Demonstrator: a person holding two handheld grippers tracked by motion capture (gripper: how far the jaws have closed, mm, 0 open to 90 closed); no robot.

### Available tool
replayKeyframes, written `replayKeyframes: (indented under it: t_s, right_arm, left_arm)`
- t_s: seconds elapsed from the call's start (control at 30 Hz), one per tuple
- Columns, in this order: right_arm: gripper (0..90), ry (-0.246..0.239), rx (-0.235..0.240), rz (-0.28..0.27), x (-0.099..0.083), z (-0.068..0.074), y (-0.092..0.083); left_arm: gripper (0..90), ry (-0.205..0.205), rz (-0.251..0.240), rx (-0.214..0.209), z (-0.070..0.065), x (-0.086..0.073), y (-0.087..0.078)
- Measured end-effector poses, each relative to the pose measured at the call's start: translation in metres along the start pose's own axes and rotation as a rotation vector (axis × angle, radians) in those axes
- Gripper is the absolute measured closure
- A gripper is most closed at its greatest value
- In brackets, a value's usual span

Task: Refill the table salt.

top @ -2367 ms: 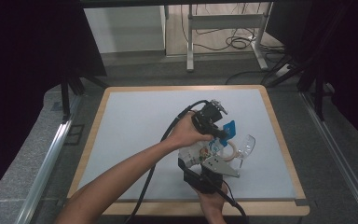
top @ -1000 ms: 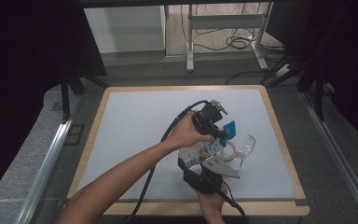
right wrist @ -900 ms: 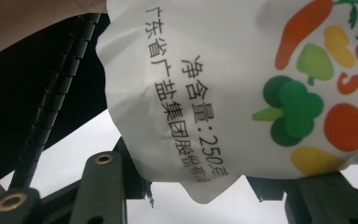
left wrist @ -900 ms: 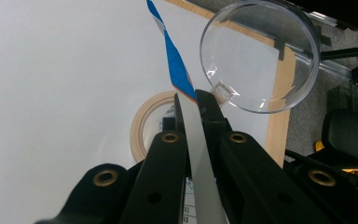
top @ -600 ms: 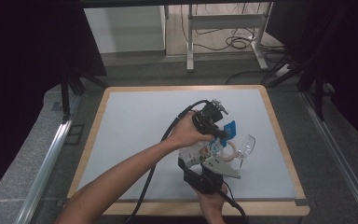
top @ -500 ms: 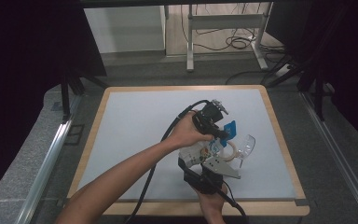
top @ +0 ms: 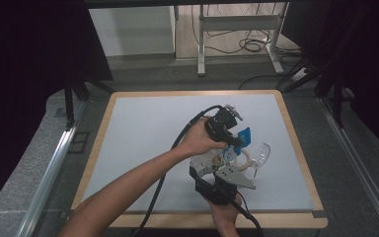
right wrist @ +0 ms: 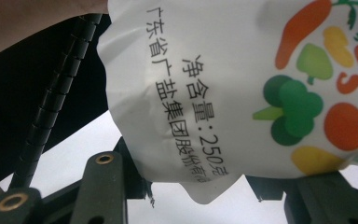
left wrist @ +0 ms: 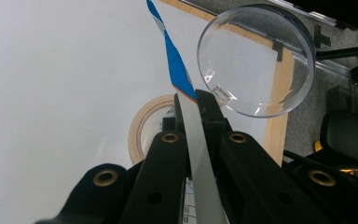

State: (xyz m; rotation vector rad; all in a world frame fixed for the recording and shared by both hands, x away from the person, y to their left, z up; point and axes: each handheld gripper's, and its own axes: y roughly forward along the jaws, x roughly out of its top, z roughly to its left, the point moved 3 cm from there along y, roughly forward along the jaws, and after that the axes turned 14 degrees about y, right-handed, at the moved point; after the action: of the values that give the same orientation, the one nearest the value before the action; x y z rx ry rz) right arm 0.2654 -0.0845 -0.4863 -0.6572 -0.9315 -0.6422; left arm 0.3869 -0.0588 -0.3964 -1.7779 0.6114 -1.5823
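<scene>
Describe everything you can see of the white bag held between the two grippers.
The bag is a glossy white plastic pouch, printed with black Chinese text and cartoon vegetables, with a blue top edge. It is sealed and slightly crumpled. The left hand-held gripper pinches its flat top edge; the right hand-held gripper clamps its body from below. It hangs above the table, near a tape roll.
</scene>
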Motion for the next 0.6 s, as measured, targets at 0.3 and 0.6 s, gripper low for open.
replayKeyframes:
  t_s: [0.3, 0.6]
  right_arm:
    - [50.6, 0.004, 0.005, -0.003, 0.0013, 0.0000, -0.0015]
    - [50.7, 0.017, 0.007, -0.008, 0.0025, 0.0000, -0.0017]
  left_arm:
    - [90.0, 0.003, -0.001, -0.001, 0.0000, 0.0013, 0.0000]
    - [90.0, 0.003, 0.007, -0.002, 0.0010, 0.0020, 0.0005]
